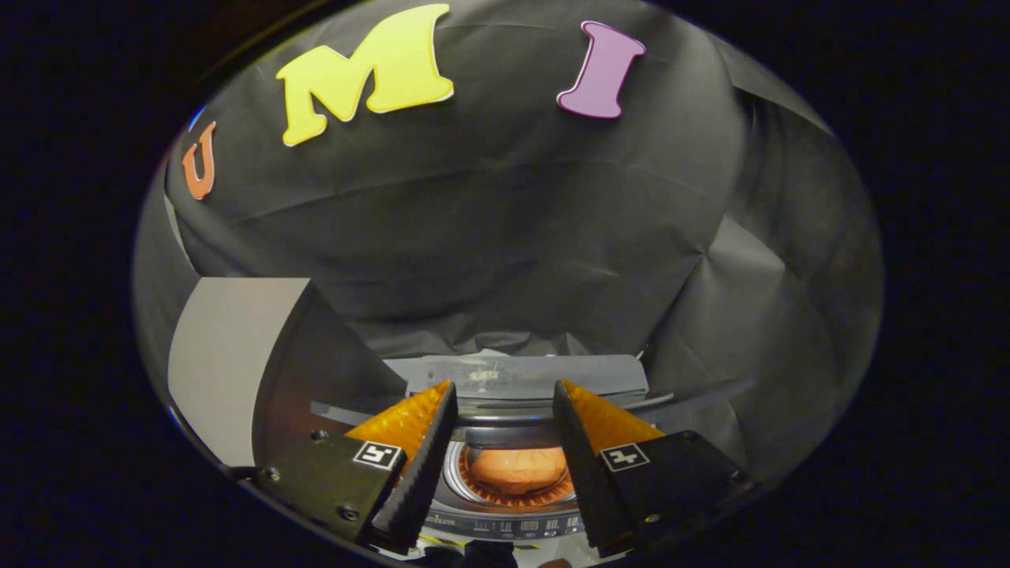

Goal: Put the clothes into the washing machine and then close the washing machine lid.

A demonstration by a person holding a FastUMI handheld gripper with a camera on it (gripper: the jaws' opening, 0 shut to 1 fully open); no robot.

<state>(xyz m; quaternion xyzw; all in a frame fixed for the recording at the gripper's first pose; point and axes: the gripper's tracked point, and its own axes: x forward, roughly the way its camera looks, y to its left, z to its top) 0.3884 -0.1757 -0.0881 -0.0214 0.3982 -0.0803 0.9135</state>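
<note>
One bundle of orange clothes (517, 467) lies inside the washing machine (513, 505) drum, we see, with the lid (521, 375) raised behind the opening. Our gripper (505, 398) hovers above the machine, jaws released and grasping nothing.

Recording booth, black cloth wall (489, 237), washing machine (513, 379)

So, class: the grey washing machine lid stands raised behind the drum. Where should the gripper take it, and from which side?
Grip the raised grey lid at its upper free edge, coming from above: it juts beyond the open gripper, past the orange cloth.
</note>
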